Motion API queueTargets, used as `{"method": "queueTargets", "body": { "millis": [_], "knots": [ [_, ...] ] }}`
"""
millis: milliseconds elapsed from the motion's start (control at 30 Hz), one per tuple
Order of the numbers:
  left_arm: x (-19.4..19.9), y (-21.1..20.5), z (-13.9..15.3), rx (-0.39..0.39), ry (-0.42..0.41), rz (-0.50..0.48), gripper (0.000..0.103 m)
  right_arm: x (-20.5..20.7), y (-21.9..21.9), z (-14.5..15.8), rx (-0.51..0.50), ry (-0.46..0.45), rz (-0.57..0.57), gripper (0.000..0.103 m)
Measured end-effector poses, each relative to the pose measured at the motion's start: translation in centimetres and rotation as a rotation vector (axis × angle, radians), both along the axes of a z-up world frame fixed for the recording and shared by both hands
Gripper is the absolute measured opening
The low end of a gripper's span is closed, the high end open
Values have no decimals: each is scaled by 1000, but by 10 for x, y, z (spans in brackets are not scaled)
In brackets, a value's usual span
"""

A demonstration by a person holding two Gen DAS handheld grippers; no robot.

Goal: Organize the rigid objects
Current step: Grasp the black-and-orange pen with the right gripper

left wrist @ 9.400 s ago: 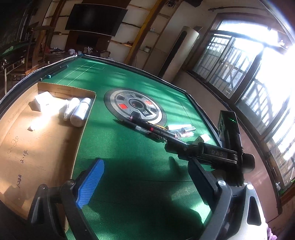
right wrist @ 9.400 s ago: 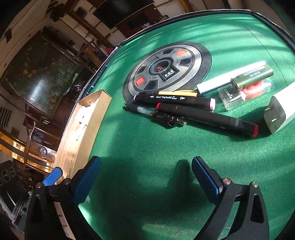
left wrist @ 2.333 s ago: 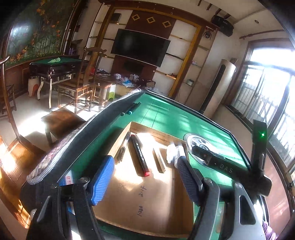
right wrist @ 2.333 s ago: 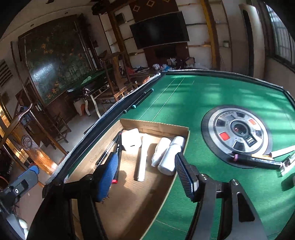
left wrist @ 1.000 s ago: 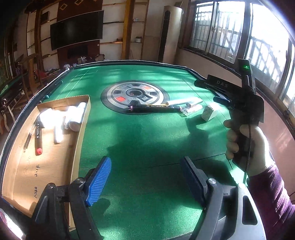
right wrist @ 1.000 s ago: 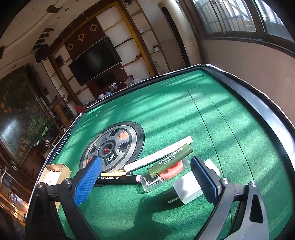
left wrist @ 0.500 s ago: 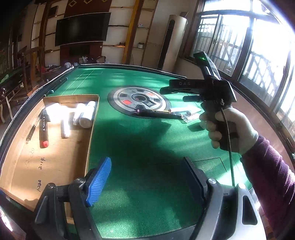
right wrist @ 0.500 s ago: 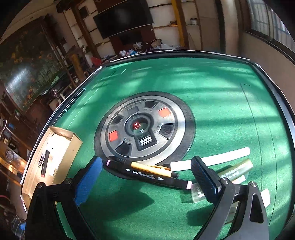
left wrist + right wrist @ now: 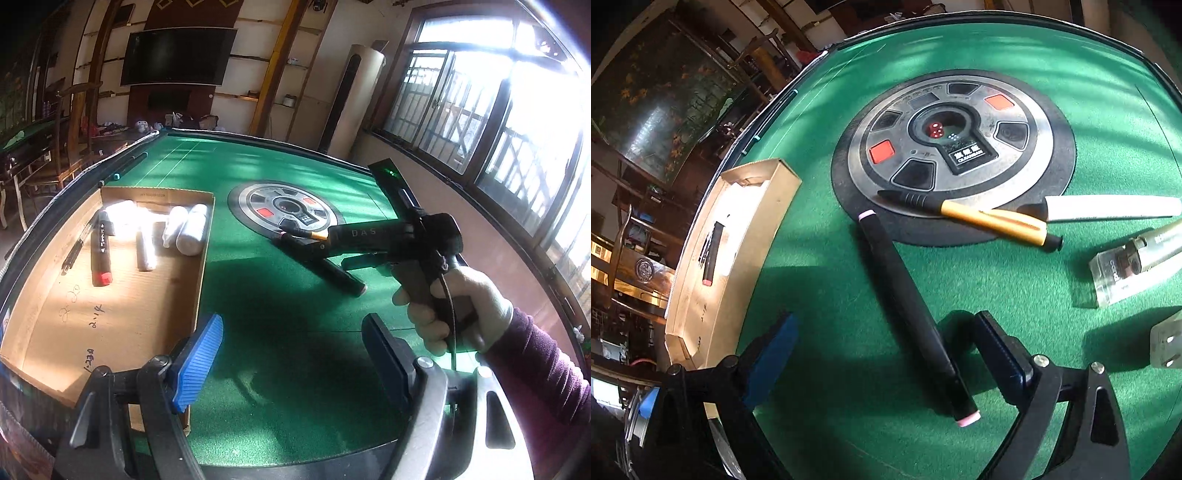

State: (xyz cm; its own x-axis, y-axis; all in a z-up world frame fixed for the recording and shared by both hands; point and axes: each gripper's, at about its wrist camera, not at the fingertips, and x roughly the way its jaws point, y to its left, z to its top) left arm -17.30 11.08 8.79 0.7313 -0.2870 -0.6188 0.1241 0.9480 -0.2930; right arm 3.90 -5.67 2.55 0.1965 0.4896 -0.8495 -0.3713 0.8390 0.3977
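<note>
i see the green felt table (image 9: 871, 435) filling both views, with the round black-and-silver dial plate (image 9: 955, 147) set into its middle. at 9 o'clock from that plate lies the shallow cardboard tray (image 9: 122, 317), already holding 1 black marker with a red end (image 9: 100, 254), 2 white bottles (image 9: 190, 230) side by side at its far right corner, a slim white tube (image 9: 144, 249) and a thin dark pen (image 9: 75, 251) along its left wall.

my right gripper (image 9: 886, 354) points down at the felt with its jaws wide — the long black marker with pink ends (image 9: 916, 317) lies on the felt between them, nearer the right pad, and neither pad presses on it. from the left view a gloved hand (image 9: 452, 310) in a dark red sleeve carries that gripper over the marker.

at 12 o'clock from the marker an orange-and-black pen (image 9: 982, 218) rests across the plate's near rim. a white stick (image 9: 1108, 208) lies at 3 o'clock of the pen, a clear plastic case (image 9: 1123, 273) with an olive tube on it at 4 o'clock, and a white plug (image 9: 1167, 345) at the right edge.

my left gripper (image 9: 295, 354) hangs over bare felt beside the tray — jaws wide, nothing between them.
</note>
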Motion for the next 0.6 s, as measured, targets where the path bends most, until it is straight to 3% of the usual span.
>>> {"method": "queueTargets", "body": {
  "millis": [133, 333, 533, 567, 600],
  "knots": [
    [-4, -3, 0, -8, -1, -6, 81, -19, 0, 3, 24, -1, 11, 92],
    [-9, -7, 2, -22, 4, -8, 81, 1, 6, 32, -191, -253, -53, 91],
    [-12, -5, 4, -7, -3, 6, 81, 56, 17, 13, -259, -216, -75, 91],
    [-12, -5, 4, -3, -1, 8, 81, 60, 20, 8, -290, -209, -72, 88],
    [-11, -3, 4, -1, -1, 12, 81, 62, 24, 3, -317, -204, -56, 77]
  ]
}}
